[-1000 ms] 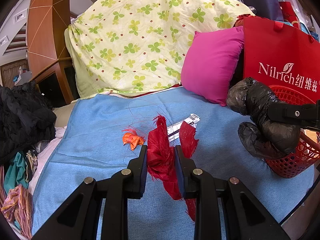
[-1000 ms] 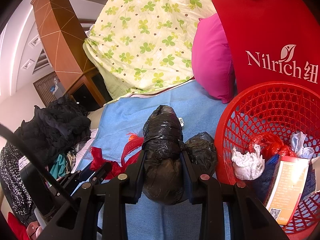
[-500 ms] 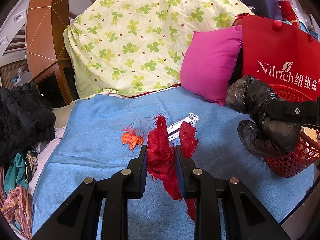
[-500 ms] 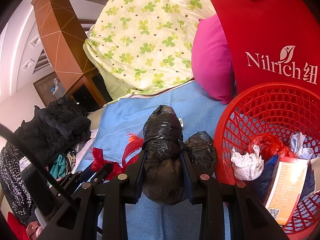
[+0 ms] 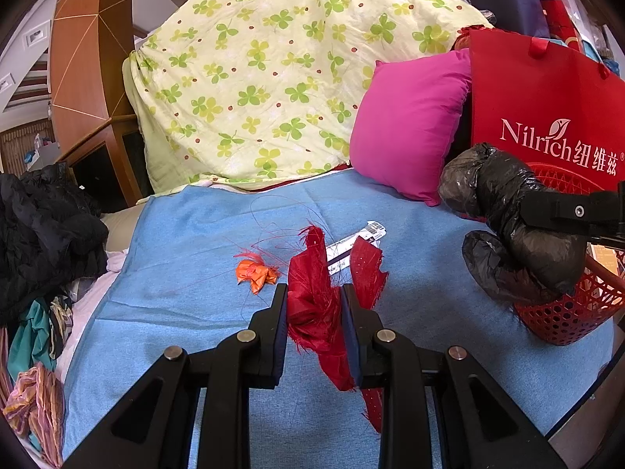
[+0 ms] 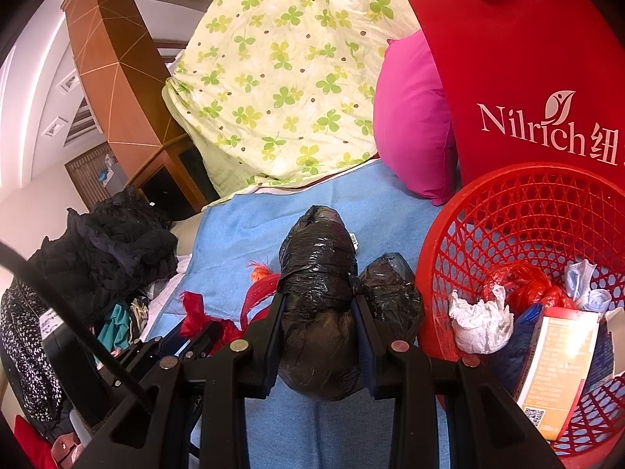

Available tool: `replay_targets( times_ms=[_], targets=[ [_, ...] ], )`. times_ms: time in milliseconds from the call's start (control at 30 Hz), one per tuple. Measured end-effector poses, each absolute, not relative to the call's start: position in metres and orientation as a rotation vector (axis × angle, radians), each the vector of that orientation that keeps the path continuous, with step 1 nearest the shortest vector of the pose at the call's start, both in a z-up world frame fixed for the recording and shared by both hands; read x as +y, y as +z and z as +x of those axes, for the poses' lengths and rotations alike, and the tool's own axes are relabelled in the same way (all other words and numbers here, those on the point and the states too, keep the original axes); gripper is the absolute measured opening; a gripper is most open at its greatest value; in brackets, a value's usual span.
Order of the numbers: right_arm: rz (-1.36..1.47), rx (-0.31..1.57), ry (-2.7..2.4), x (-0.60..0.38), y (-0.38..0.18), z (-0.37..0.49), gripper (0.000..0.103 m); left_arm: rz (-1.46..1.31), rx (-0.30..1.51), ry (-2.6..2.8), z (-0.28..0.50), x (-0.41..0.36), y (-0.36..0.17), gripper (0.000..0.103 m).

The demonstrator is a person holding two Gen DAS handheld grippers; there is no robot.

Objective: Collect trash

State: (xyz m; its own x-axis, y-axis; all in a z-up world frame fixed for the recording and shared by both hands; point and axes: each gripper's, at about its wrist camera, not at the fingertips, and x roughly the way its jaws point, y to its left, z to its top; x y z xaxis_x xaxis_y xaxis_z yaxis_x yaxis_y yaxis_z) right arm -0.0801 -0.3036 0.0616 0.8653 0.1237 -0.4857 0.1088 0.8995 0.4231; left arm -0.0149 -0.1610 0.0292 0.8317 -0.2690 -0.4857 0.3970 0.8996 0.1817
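My left gripper (image 5: 313, 293) is shut on a frayed red cloth scrap (image 5: 312, 305), held just above the blue blanket (image 5: 187, 258). Beyond it lie a crumpled orange wrapper (image 5: 256, 271) and a white barcode strip (image 5: 363, 234). My right gripper (image 6: 318, 303) is shut on a knotted black plastic bag (image 6: 318, 258), whose second lobe (image 6: 392, 293) hangs to the right. That bag (image 5: 511, 215) also shows in the left wrist view, beside the red mesh basket (image 5: 566, 312). The red basket (image 6: 519, 203) holds crumpled paper, red plastic, a mask and a carton.
A pink pillow (image 5: 406, 125) and a red Nilrich tote (image 5: 547, 109) stand behind the basket. A green-flowered quilt (image 5: 273, 78) is piled at the back. Dark clothes (image 5: 43, 230) are heaped at the left edge of the bed.
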Motion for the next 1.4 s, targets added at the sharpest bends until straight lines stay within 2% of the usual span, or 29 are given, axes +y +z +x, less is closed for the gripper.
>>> replay_targets(
  times_ms=[1400],
  targets=[
    [0.454, 0.528, 0.007, -0.3024, 0.0589, -0.0817, 0.035, 0.297, 0.471, -0.359, -0.0182, -0.1684, 0.0248, 0.027]
  ],
)
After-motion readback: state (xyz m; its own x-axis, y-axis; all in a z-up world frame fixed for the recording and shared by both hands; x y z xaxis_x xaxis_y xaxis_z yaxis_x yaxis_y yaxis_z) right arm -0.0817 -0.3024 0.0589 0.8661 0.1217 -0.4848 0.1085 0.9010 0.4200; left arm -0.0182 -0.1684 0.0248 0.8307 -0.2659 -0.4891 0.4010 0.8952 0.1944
